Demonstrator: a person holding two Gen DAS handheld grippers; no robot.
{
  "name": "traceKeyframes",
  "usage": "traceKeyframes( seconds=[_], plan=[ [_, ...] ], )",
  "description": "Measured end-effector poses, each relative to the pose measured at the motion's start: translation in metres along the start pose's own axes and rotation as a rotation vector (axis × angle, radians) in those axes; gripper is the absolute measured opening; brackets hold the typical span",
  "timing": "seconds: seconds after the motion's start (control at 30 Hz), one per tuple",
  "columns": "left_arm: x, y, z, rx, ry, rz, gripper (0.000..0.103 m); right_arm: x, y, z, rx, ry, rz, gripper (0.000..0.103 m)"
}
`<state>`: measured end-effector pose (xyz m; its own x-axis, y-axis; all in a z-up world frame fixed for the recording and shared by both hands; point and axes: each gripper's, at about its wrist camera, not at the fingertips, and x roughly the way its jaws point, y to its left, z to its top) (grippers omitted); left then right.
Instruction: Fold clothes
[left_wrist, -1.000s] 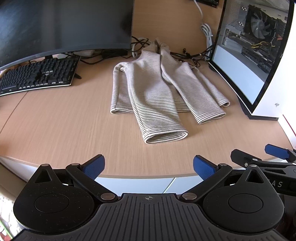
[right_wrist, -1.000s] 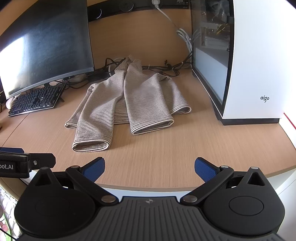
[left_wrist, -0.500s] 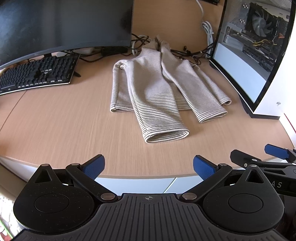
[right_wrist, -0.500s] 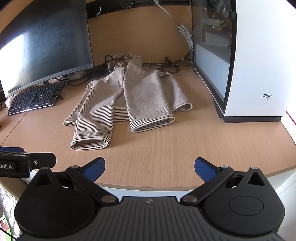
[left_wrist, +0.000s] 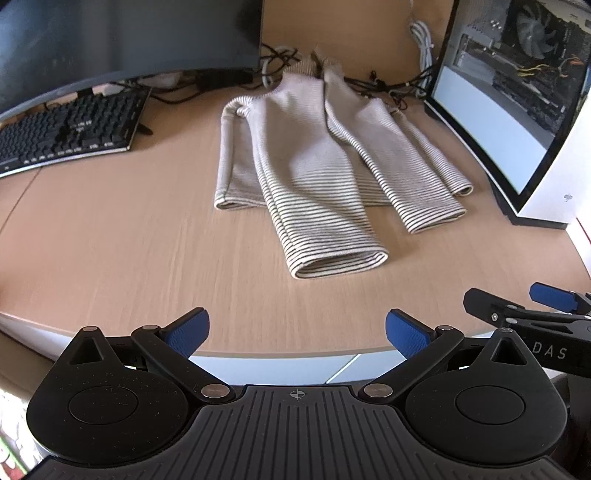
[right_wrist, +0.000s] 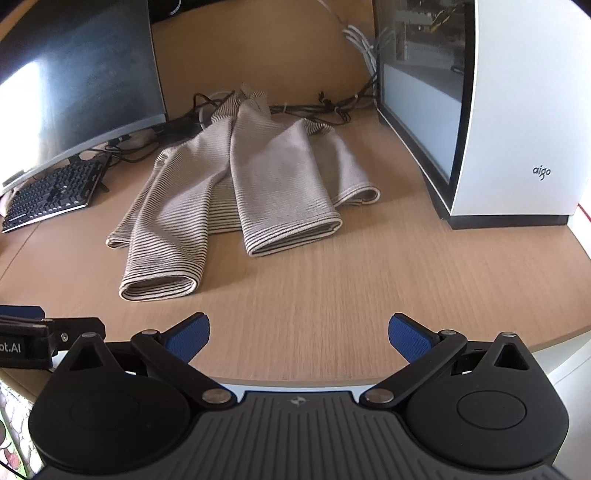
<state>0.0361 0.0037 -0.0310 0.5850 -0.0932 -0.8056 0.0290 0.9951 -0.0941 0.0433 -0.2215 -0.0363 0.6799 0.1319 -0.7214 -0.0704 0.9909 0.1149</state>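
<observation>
A beige striped sweater (left_wrist: 314, 177) lies flat on the wooden desk (left_wrist: 129, 240), both sleeves folded down over its body with the cuffs toward me; it also shows in the right wrist view (right_wrist: 236, 192). My left gripper (left_wrist: 295, 328) is open and empty above the desk's front edge, short of the left sleeve cuff (left_wrist: 340, 262). My right gripper (right_wrist: 298, 334) is open and empty at the front edge, short of the right sleeve cuff (right_wrist: 295, 236). Each gripper shows at the edge of the other's view.
A curved monitor (left_wrist: 110, 40) and a black keyboard (left_wrist: 66, 133) stand at the back left. A white PC case (right_wrist: 509, 110) with a glass side stands at the right. Cables (right_wrist: 325, 107) run behind the sweater.
Both grippers have moved forward toward the sweater, which now looks closer and larger. The jaws have stayed open. The sweater has not moved.
</observation>
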Motion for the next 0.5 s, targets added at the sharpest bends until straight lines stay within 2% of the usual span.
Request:
traceKeyframes(
  seconds=[0.27, 0.5],
  plan=[
    [0.022, 0.029, 0.025, -0.025, 0.016, -0.078, 0.103, 0.022, 0.023, 0.029, -0.010, 0.008, -0.064, 0.103],
    [0.039, 0.066, 0.057, -0.020, 0.022, -0.150, 0.103, 0.039, 0.048, 0.060, 0.085, 0.002, -0.127, 0.103]
  ],
)
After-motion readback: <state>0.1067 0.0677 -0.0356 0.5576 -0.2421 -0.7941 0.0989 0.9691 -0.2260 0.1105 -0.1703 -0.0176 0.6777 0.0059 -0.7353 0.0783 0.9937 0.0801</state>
